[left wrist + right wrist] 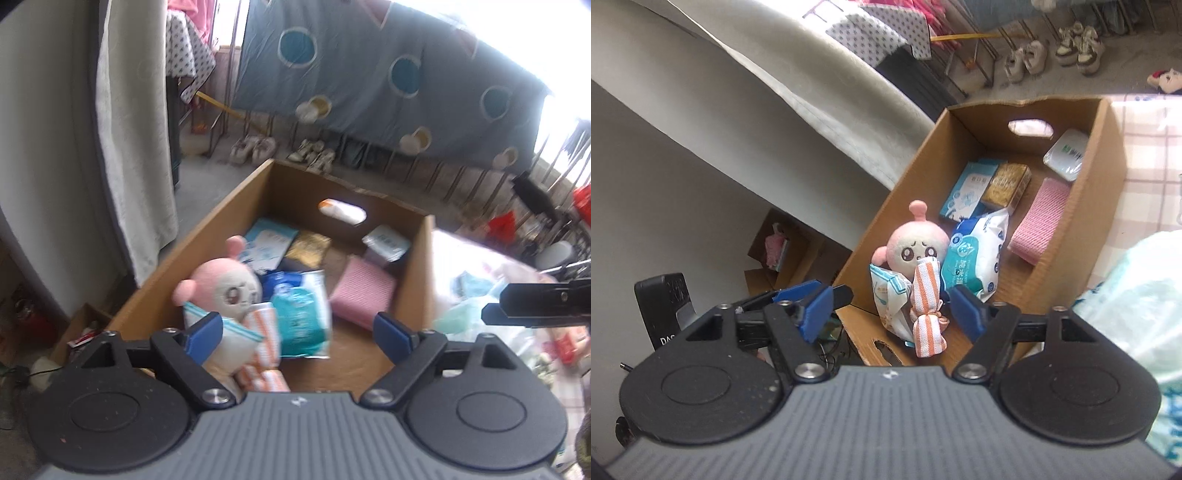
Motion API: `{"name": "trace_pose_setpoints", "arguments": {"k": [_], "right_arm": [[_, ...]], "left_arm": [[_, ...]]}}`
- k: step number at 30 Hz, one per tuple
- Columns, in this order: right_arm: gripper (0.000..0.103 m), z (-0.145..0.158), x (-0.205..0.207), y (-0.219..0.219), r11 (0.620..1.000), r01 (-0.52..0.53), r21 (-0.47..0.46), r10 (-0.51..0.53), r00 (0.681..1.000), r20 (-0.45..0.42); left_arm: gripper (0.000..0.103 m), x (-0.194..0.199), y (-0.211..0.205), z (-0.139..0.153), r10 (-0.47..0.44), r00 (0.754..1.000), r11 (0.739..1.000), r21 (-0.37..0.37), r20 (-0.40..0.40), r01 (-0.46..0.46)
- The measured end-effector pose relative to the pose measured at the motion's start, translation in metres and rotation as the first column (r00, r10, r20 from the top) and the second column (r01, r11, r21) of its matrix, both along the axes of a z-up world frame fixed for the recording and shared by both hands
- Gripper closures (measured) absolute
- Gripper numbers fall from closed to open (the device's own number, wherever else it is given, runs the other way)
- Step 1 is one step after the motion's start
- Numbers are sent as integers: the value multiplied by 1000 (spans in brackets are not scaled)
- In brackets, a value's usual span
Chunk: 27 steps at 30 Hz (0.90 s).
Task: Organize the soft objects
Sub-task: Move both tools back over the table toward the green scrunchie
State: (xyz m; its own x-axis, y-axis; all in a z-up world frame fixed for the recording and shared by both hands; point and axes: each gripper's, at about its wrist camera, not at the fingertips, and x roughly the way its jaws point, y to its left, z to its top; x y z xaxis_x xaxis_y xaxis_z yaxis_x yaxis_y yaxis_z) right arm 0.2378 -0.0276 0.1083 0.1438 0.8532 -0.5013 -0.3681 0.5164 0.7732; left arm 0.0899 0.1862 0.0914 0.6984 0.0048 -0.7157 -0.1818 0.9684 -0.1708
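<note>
Nearest the lens in each wrist view is the gripper's grey ribbed body with its two black round hinges. The left gripper (pixel 297 334) has its jaws spread wide with nothing between the blue pads, and so does the right gripper (pixel 890 312); neither touches anything.

Beyond them stands a large open cardboard box (pixel 1082 206) with an oval handle hole in its far wall. To its right lies a pink checked cloth (pixel 1145 147) spread over the surface beside it, and a pale green plastic bag (pixel 1137 280) bulges at the near right.

Inside the box, at the near left, a pink plush doll (pixel 918 247) leans against the left wall. An orange-and-white striped cloth (pixel 927 306) is propped in front of it, touching a white printed pouch (pixel 886 295) just to its left. Right of the doll lies a teal and white wipes pack (pixel 975 254). A pink knitted cloth (pixel 1039 218) lies along the right wall. Farther back are a light blue box (pixel 967 192) and a gold-brown packet (pixel 1006 184), side by side, and a white flat pack (pixel 1067 153) in the far right corner.

On the floor beyond the box stand several pairs of shoes (pixel 1027 59).
</note>
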Motion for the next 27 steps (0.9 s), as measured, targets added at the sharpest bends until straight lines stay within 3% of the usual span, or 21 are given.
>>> {"name": "trace_pose_setpoints", "arguments": {"k": [5, 9, 14, 17, 22, 27], "right_arm": [[18, 16, -27, -70, 998, 63, -14, -61, 991, 117], [16, 24, -51, -126, 986, 152, -66, -136, 969, 207], [13, 20, -87, -197, 959, 277, -52, -255, 932, 259], [11, 8, -109, -236, 936, 350, -22, -334, 908, 254], [9, -19, -141, -291, 891, 454, 30, -450, 870, 201], [9, -48, -161, -325, 855, 516, 57, -519, 846, 126]], "left_arm": [[10, -14, -56, 0, -53, 996, 998, -26, 65, 55], [7, -20, -104, -5, -111, 991, 994, 17, 81, 110], [6, -29, -149, -6, -169, 980, 985, 49, 101, 165], [5, -35, -169, -5, -200, 972, 980, 40, 121, 196], [4, -44, -204, -6, -255, 956, 966, 90, 144, 244], [4, -48, -233, -9, -314, 937, 949, 61, 154, 308]]}}
